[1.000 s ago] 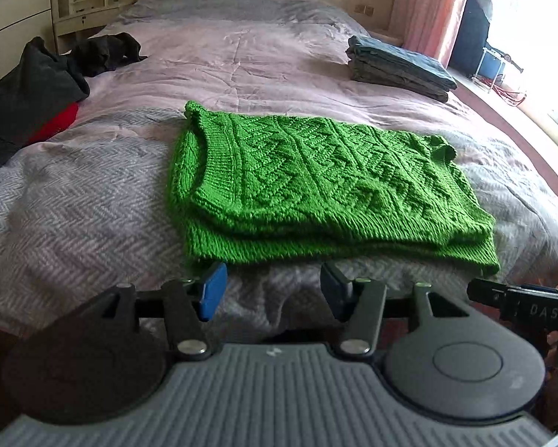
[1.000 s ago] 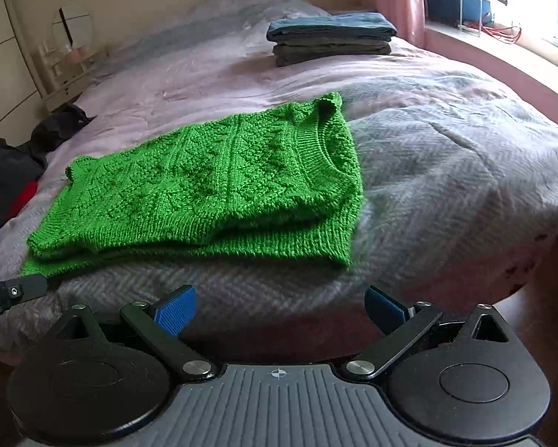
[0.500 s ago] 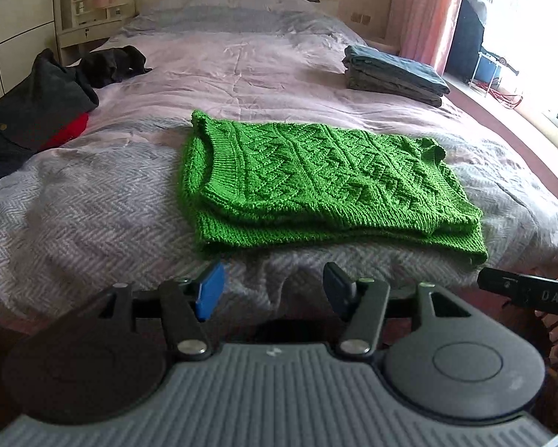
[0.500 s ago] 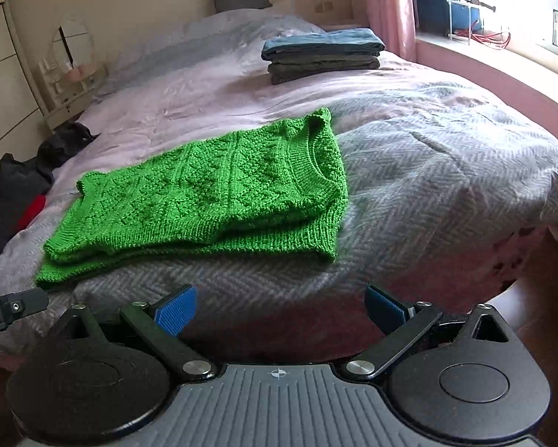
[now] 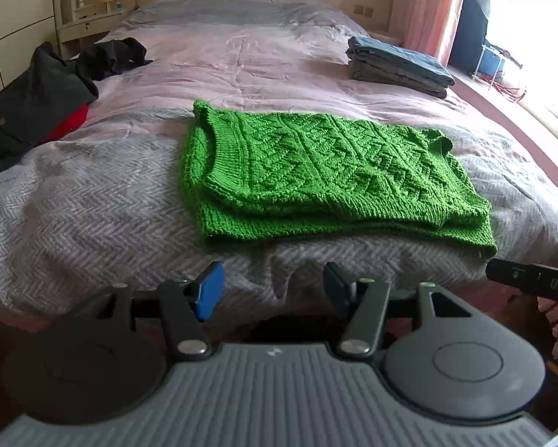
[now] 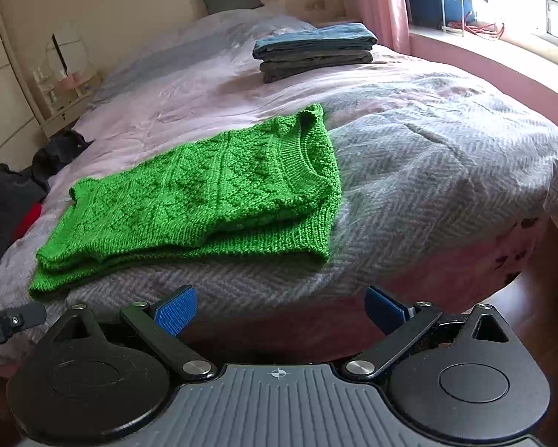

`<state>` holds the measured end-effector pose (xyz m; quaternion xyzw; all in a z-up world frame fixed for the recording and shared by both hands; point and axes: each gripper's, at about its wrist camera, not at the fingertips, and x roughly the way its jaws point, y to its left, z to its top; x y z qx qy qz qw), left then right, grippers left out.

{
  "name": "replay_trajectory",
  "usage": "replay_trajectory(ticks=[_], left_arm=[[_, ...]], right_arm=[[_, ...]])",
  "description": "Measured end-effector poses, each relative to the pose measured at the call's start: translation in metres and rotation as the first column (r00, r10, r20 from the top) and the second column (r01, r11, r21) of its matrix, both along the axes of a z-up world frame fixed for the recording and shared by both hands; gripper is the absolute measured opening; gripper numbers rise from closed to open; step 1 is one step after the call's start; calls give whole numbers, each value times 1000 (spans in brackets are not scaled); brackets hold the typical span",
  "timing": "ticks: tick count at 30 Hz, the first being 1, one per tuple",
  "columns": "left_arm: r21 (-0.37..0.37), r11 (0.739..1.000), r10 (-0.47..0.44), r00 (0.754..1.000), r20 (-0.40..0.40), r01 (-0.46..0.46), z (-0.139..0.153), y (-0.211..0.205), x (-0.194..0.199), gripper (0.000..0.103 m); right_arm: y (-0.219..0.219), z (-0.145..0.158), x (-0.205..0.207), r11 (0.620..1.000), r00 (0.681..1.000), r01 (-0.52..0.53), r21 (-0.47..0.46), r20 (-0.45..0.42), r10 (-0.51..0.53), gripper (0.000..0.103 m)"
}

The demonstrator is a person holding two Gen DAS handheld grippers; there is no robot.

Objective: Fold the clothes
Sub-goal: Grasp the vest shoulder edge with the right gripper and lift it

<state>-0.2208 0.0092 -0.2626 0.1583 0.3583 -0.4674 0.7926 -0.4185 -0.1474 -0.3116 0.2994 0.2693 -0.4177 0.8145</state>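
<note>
A green knitted sweater [image 5: 327, 171] [image 6: 204, 205] lies folded flat near the foot of the bed, its neckline toward one end. My left gripper [image 5: 273, 288] hangs open below the bed's front edge, short of the sweater, nothing between its blue pads. My right gripper [image 6: 281, 311] is open too, held off the bed edge in front of the sweater's collar end. Neither touches the garment. The tip of the other gripper shows at the frame edge in each view.
A stack of folded jeans and dark clothes [image 5: 396, 67] [image 6: 316, 50] sits farther up the bed [image 5: 92, 205]. A heap of black and red clothes [image 5: 37, 104] [image 6: 14, 201] lies along one side. A bedside shelf [image 5: 92, 3] and a pink curtain [image 5: 424, 3] stand beyond.
Both grippers have drawn back from the bed and away from the sweater, which now looks smaller and farther off. The sweater itself has not moved.
</note>
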Motion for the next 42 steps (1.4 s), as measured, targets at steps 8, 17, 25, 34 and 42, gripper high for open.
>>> replay_trajectory(ticks=[8, 17, 25, 34, 42], left_arm=[[-133, 990, -44, 998, -54, 36, 4, -3, 29, 51], [-237, 958, -166, 986, 11, 164, 10, -37, 59, 23], [-154, 977, -161, 984, -69, 149, -42, -65, 74, 23], [-175, 968, -197, 977, -84, 180, -42, -63, 83, 23], [-217, 965, -175, 979, -102, 150, -36, -57, 86, 22]], right_arm=[[-34, -14, -34, 996, 958, 47, 77, 279, -67, 99], [-89, -29, -55, 964, 806, 77, 253, 554, -210, 78], [-116, -54, -57, 920, 778, 115, 375, 541, -318, 64], [-127, -84, -61, 871, 695, 6, 491, 624, -357, 42], [-130, -86, -61, 854, 642, 3, 521, 653, -401, 39]])
